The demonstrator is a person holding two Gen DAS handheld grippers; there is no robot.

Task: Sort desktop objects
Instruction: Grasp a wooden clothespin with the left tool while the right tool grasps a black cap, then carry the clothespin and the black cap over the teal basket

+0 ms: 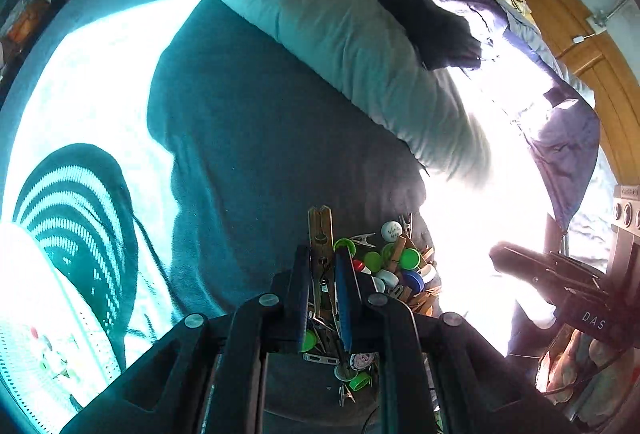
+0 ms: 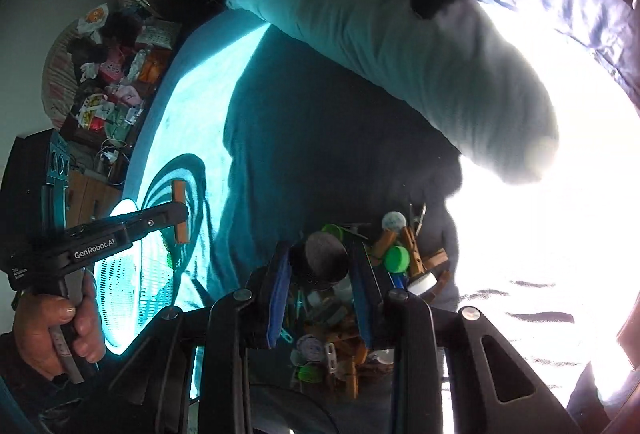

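My left gripper [image 1: 322,258] is shut on a wooden clothespin [image 1: 320,230] that sticks up between its blue pads, above the pile. The same gripper shows in the right wrist view [image 2: 179,212], holding the clothespin [image 2: 179,194] over a white basket. My right gripper [image 2: 320,262] is shut on a dark round cap [image 2: 322,254] with a grey top. A pile of bottle caps, wooden clothespins and metal clips [image 1: 394,266] lies on the teal bedsheet; it also shows in the right wrist view [image 2: 400,262].
A white perforated basket [image 1: 36,338] with a few small items sits at the left; it also shows in the right wrist view [image 2: 124,274]. A long teal pillow [image 1: 320,18] lies behind. Dark clothes [image 1: 432,22] lie at the back right. Strong sunlight washes out the right side.
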